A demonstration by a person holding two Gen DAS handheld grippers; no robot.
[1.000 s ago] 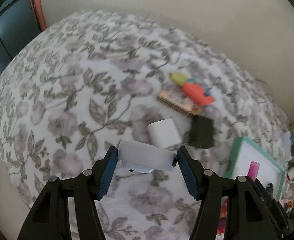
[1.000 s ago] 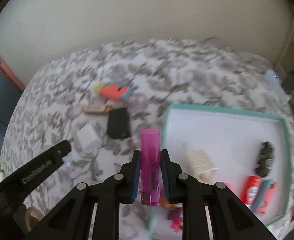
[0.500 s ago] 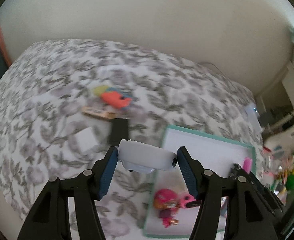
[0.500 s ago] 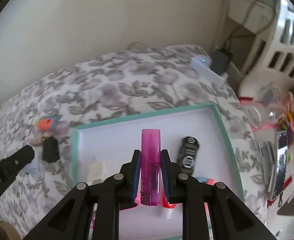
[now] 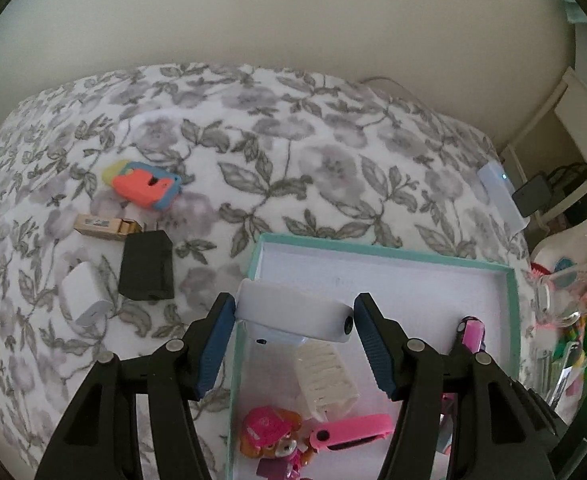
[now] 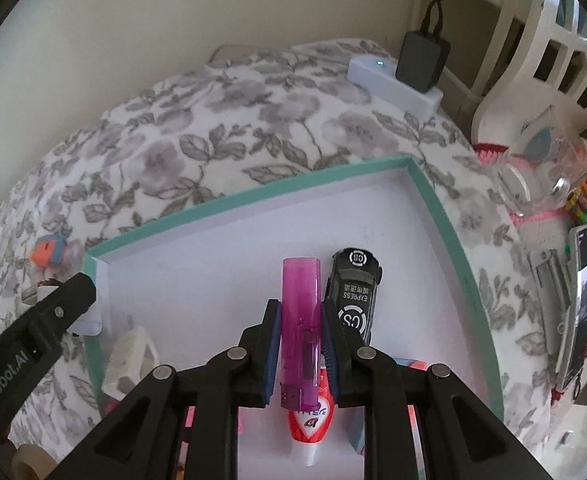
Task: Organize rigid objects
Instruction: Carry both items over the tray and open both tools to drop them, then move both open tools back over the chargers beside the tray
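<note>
A white rounded case [image 5: 293,312] hangs between the blue pads of my left gripper [image 5: 295,308], which is shut on it above the near left corner of the teal-rimmed tray [image 5: 377,249]. My right gripper [image 6: 299,308] is shut on a translucent magenta lighter [image 6: 300,320] over the tray's [image 6: 253,196] white floor, right beside a black toy car [image 6: 353,292]. Below the lighter lies a red tube [image 6: 309,420]. The tray also holds a white ridged piece [image 5: 325,376], a pink pup figure [image 5: 271,436] and a pink clip [image 5: 349,432].
Left of the tray, on the floral bedspread, lie an orange and blue toy [image 5: 145,186], a tan box [image 5: 105,226], a black box [image 5: 146,266] and a white cube [image 5: 83,294]. A white power strip [image 6: 393,80] with a black adapter [image 6: 421,60] sits at the far edge. Clutter and a phone [image 6: 581,300] crowd the right.
Both grippers have swung right from over the bedspread to over the tray, each still holding its object. The right one has also sunk closer to the tray floor.
</note>
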